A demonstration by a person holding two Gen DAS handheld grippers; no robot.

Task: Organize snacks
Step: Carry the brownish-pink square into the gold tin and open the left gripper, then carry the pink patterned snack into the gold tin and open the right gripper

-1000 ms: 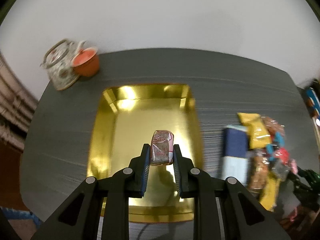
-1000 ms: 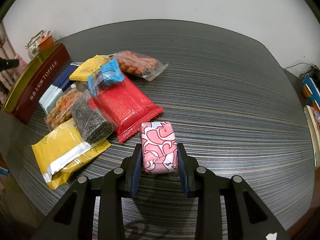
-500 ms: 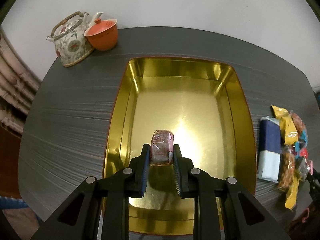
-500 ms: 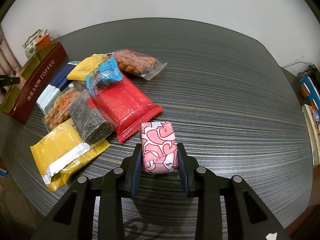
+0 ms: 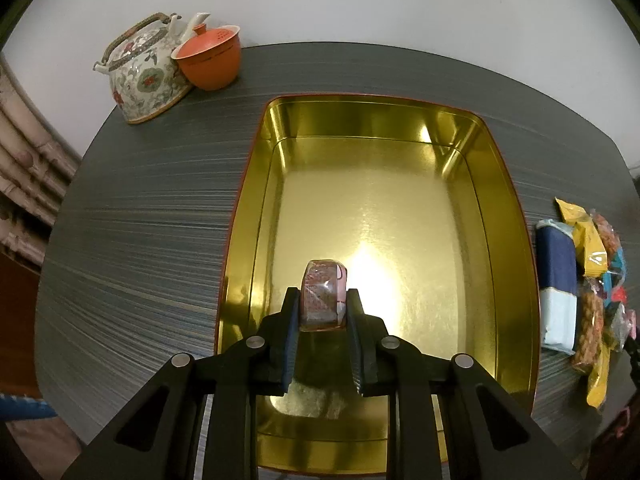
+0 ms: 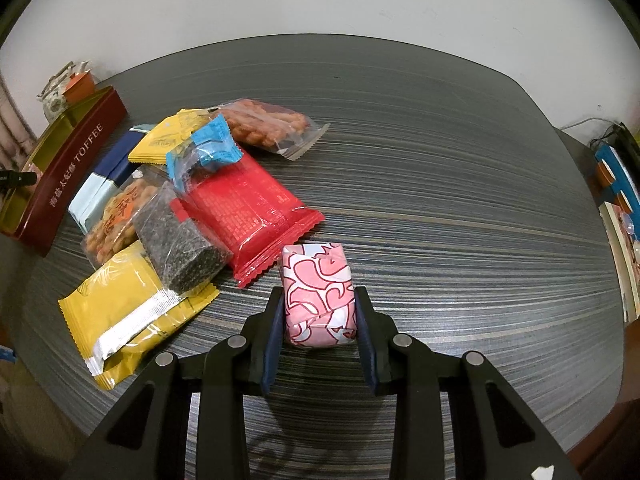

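Snack, pink-white swirls, perhaps paper-wrapped.

Tin mid-bench, teapot and cup behind its left corner, snack pile to its right, wrapped sweet above its floor.

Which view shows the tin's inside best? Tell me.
The left wrist view: it looks straight down into the open gold tin, showing its bare floor and all four walls. The right wrist view catches only its maroon outer side lettered TOFFEE at the left edge.
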